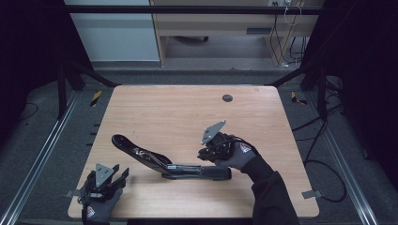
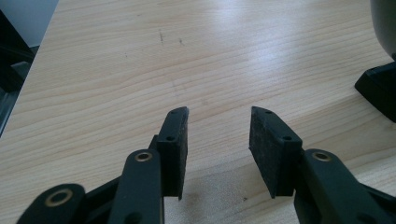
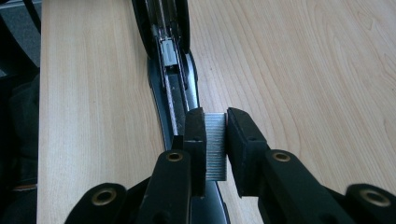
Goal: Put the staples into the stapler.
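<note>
A black stapler (image 1: 169, 165) lies swung open flat on the wooden table (image 1: 187, 108), its lid (image 1: 123, 143) stretched toward the left. In the right gripper view its open magazine channel (image 3: 170, 60) runs away from me. My right gripper (image 3: 215, 116) is shut on a silver strip of staples (image 3: 215, 144), held just above the stapler's near end; from above it (image 1: 206, 153) hovers over the stapler's base. My left gripper (image 1: 121, 173) rests at the table's front left corner, open with nothing between its pads (image 2: 218, 116). A black edge of the stapler (image 2: 378, 88) shows at its right.
A small round dark grommet (image 1: 227, 98) sits in the tabletop at the back. Metal frame rails (image 1: 42, 154) run along both sides of the table. Cables (image 1: 324, 164) trail on the floor at the right.
</note>
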Tool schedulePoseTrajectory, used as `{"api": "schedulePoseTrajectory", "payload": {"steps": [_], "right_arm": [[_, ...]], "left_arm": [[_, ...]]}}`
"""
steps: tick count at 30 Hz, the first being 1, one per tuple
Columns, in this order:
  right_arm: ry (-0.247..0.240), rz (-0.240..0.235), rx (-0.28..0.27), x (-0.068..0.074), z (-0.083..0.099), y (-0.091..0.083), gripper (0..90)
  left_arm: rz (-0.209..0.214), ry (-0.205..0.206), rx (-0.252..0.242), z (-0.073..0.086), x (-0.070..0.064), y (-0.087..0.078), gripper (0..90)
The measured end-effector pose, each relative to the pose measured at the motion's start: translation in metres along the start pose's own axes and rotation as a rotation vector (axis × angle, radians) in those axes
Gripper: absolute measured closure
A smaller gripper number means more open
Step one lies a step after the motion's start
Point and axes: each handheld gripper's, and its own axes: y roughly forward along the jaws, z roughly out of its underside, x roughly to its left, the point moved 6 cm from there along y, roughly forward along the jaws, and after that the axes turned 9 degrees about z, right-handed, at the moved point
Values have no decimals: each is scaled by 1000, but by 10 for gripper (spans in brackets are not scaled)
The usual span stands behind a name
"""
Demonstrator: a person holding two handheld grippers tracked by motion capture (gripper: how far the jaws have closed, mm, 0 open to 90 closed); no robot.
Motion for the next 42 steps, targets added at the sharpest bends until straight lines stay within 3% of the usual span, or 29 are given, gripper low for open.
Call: {"api": "schedulePoseTrajectory", "payload": {"steps": [10,14,20,27,42], "right_arm": [[-31,-31,16,0,-8,7,782],[-49,-24,20,1,-11,9,783],[-76,22,32,5,-13,14,783],[-97,-28,48,13,-15,23,783],[-118,-72,72,17,-7,33,783]], "left_arm": [[2,-1,-2,0,-1,0,569],[0,1,-2,0,0,0,570],[2,1,-1,0,0,0,570],[1,2,-2,0,0,0,569],[3,3,1,0,-1,0,571]]}}
